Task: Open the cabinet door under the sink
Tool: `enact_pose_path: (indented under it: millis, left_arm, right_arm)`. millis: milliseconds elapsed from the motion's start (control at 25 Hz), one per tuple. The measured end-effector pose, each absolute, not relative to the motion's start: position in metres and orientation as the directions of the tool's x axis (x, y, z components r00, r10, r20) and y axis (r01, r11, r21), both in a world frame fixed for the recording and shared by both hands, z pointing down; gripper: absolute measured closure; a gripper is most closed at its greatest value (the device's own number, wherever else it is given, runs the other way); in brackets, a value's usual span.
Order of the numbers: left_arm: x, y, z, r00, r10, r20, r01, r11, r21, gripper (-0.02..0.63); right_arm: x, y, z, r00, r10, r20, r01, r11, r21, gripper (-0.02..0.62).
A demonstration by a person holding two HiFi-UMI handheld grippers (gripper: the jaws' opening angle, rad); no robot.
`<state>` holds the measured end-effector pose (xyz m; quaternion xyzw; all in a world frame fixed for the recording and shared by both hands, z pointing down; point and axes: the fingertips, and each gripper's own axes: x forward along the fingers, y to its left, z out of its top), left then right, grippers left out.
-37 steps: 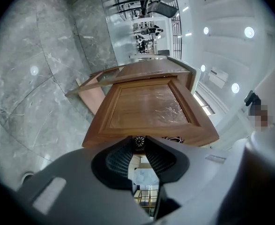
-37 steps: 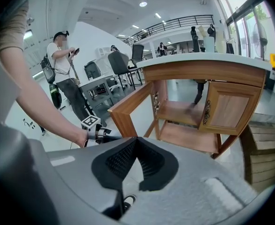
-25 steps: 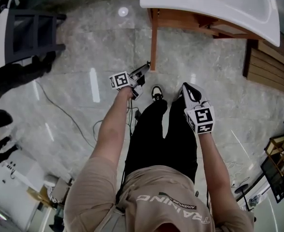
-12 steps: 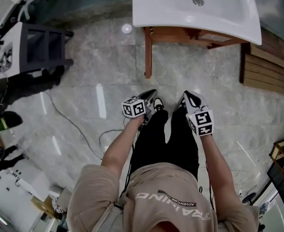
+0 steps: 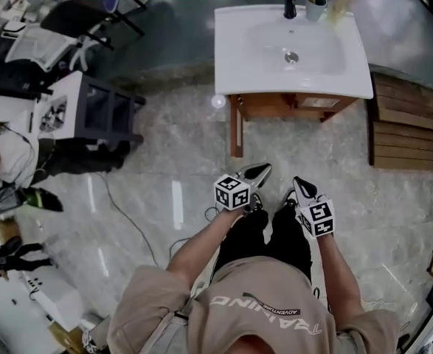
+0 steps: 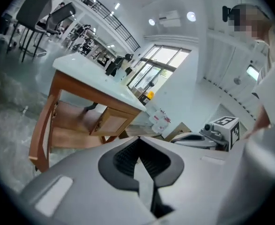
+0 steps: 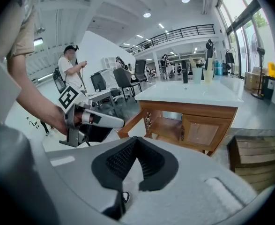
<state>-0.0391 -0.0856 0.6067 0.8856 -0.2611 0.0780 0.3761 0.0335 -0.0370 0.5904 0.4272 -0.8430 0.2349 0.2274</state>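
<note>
The white sink [image 5: 290, 46] sits on a wooden cabinet [image 5: 293, 108]. Its left door [image 5: 236, 127] stands swung out toward me, and in the right gripper view the open door [image 7: 131, 121] shows the shelf inside. The right door [image 7: 204, 132] is closed. My left gripper [image 5: 262, 172] hangs shut and empty above the floor, a short way in front of the open door and apart from it. My right gripper [image 5: 302, 187] is beside it, also shut with nothing held. Both sets of pads meet at their tips in the left gripper [image 6: 138, 144] and right gripper [image 7: 136, 142] views.
A dark cart [image 5: 98, 113] stands left of the cabinet, and a cable [image 5: 131, 220] trails over the marble floor. A slatted wooden platform [image 5: 411, 135] lies to the right. A tap and cups [image 5: 308, 4] stand at the sink's back edge. People are at the far left [image 5: 6, 157].
My left gripper was at the open door's edge; it has come away, shut, rolled and risen. Both grippers drew back from the cabinet, and the view now takes in the whole sink.
</note>
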Motion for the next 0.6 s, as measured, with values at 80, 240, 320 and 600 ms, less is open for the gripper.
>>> enact_pose_path:
  millis: [80,240,320,600]
  left_arm:
    - [-0.030,-0.088,0.582,0.856,-0.407,0.319,-0.514,-0.610,0.602,0.594]
    - [-0.019,-0.083,0.543,0.836,-0.432,0.339,-0.549,-0.668,0.503,0.594]
    - [-0.018,-0.081,0.527,0.829,-0.444,0.341,-0.559,-0.680,0.473,0.594]
    - [-0.014,-0.088,0.470,0.789,-0.533,0.305,-0.614,-0.701,0.363,0.592]
  right_arm:
    - [0.041,-0.035,0.579,-0.535,-0.624,0.570,-0.824,0.535,-0.187,0.594]
    - [0.062,-0.031,0.553,-0.526,-0.654,0.543,-0.832,0.526,-0.173,0.594]
    - [0.070,-0.030,0.538,-0.527,-0.677,0.514,-0.836,0.522,-0.169,0.594]
    - [0.099,-0.035,0.494,-0.523,-0.721,0.455,-0.835,0.539,-0.106,0.594]
